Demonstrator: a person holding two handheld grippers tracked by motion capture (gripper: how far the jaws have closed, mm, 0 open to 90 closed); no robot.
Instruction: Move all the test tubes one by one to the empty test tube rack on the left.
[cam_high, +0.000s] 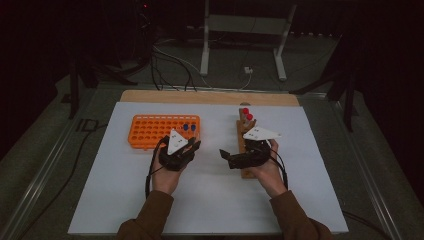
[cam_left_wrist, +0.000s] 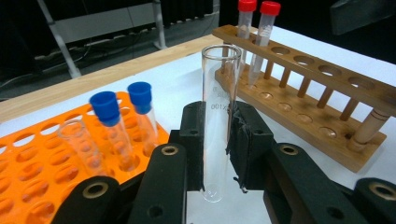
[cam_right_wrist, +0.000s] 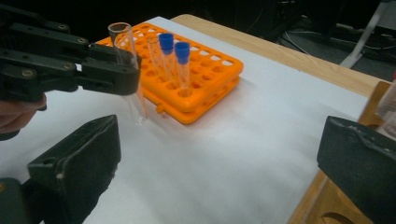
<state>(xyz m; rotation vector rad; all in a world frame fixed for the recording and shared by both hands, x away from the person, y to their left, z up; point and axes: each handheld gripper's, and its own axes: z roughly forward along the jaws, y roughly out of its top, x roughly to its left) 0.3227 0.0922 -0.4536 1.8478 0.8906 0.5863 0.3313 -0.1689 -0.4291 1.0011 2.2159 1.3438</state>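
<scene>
Glass tube (cam_left_wrist: 218, 116) upright in left gripper (cam_left_wrist: 218, 144) beside orange rack (cam_left_wrist: 28, 163).

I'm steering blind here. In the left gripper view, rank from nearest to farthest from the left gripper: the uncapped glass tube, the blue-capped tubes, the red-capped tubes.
1. Uncapped glass tube: clamped upright in the left gripper.
2. Blue-capped tubes: just beyond, to its left, in the orange rack.
3. Red-capped tubes: farthest, at the wooden rack's far end.
</scene>
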